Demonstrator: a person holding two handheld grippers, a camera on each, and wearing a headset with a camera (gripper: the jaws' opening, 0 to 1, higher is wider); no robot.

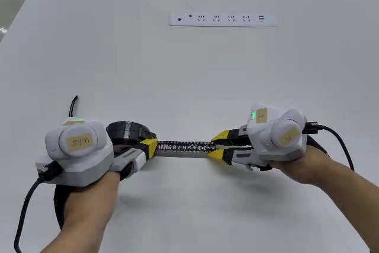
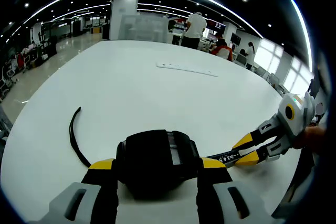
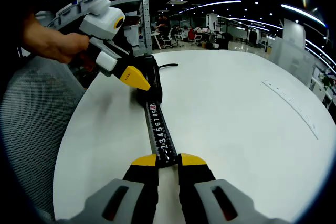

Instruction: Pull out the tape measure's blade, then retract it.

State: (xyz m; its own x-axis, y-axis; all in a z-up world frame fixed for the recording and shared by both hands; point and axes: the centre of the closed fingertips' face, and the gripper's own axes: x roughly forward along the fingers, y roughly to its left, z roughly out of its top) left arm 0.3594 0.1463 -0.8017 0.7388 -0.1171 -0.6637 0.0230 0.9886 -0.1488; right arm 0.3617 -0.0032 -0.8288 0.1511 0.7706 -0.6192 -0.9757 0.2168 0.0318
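Observation:
A black tape measure case lies on the white table. My left gripper is shut on it, its yellow-tipped jaws pressing the case from both sides. The blade, printed with numbers, runs a short way out of the case toward the right. My right gripper is shut on the blade's free end, and the blade leads back to the case. The right gripper also appears at the right of the left gripper view. The left gripper appears beyond the blade in the right gripper view.
A white power strip lies flat at the far side of the table. A black cable curls on the table left of the case. People stand beyond the far edge. A grey chair back is beside the table.

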